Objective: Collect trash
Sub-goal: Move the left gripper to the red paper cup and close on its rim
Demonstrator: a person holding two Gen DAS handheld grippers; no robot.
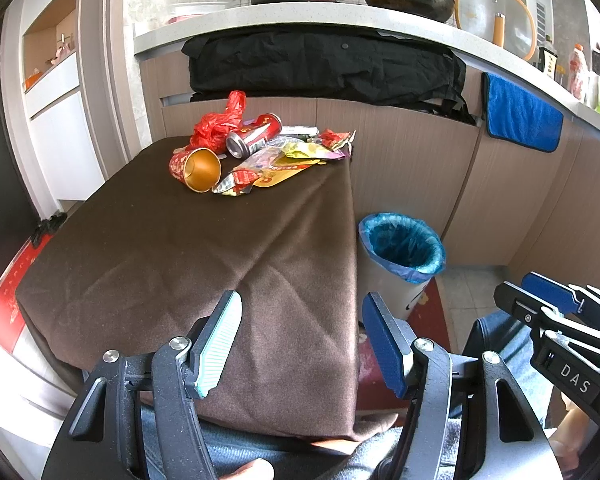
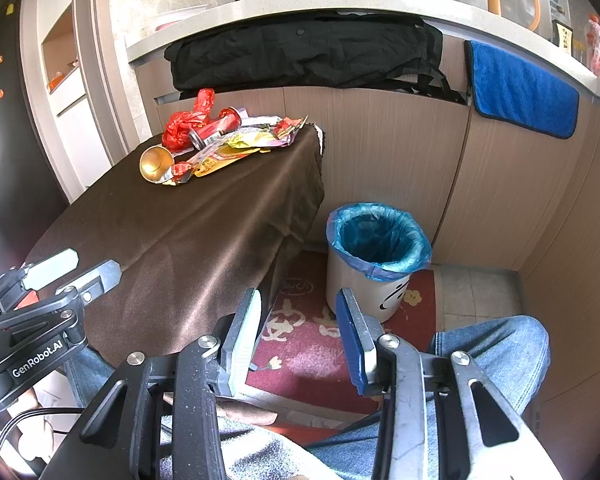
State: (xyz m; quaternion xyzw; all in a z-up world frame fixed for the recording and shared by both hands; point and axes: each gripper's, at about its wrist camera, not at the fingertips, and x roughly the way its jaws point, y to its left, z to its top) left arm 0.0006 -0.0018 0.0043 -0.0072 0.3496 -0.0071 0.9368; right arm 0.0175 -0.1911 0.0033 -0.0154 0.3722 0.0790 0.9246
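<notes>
While both jaws gape empty, trash pile (image 1: pixel 260 152) well ahead, bin (image 2: pixel 376 256) nearer.

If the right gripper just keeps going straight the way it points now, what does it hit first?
Probably the red floor mat just before the white trash bin: the open right gripper points down past the brown-clothed table's edge. Depth is uncertain.

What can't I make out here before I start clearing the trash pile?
- Bin contents: both views, the blue liner shades the bottom.
- Items under the wrappers: overlapped in both views.
- Pile's far side: hidden behind the red bag and can.
</notes>
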